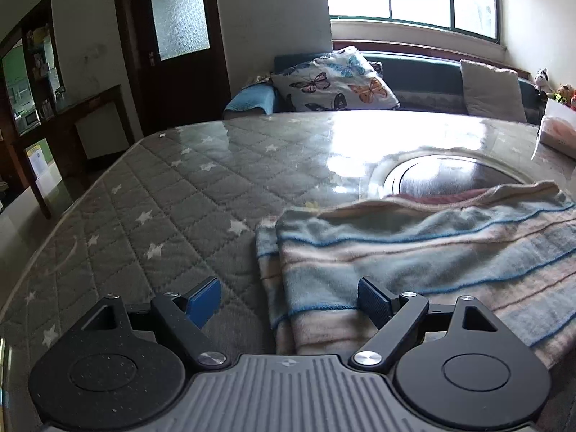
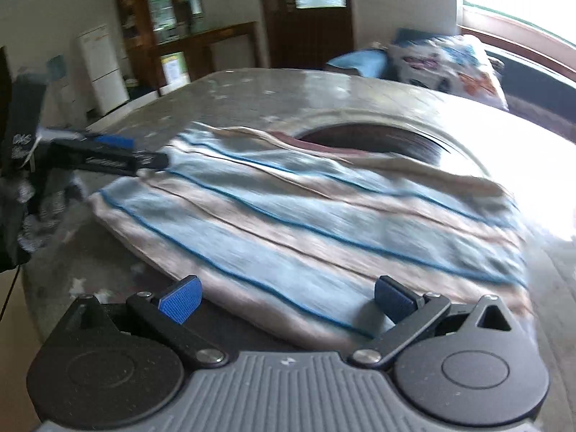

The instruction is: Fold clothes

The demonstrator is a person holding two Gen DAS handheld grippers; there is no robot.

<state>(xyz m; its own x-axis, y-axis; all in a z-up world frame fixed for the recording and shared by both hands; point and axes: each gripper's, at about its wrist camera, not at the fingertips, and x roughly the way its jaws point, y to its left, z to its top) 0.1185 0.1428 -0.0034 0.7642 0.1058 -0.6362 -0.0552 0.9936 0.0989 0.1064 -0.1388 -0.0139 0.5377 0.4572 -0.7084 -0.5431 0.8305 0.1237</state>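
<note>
A folded striped cloth (image 1: 414, 252), light blue and beige with thin blue lines, lies flat on the table. It also shows in the right wrist view (image 2: 306, 216), blurred. My left gripper (image 1: 289, 300) is open and empty, low over the cloth's near left corner, with the cloth's edge between its fingers. My right gripper (image 2: 286, 298) is open and empty over the cloth's near edge. The left gripper also shows in the right wrist view (image 2: 115, 151), at the cloth's far left corner.
The table (image 1: 162, 198) has a grey quilted star-patterned cover under clear plastic. A round metal inset (image 1: 450, 176) sits behind the cloth. A white box (image 1: 558, 129) stands at the right edge. A sofa with a butterfly pillow (image 1: 334, 79) is behind the table.
</note>
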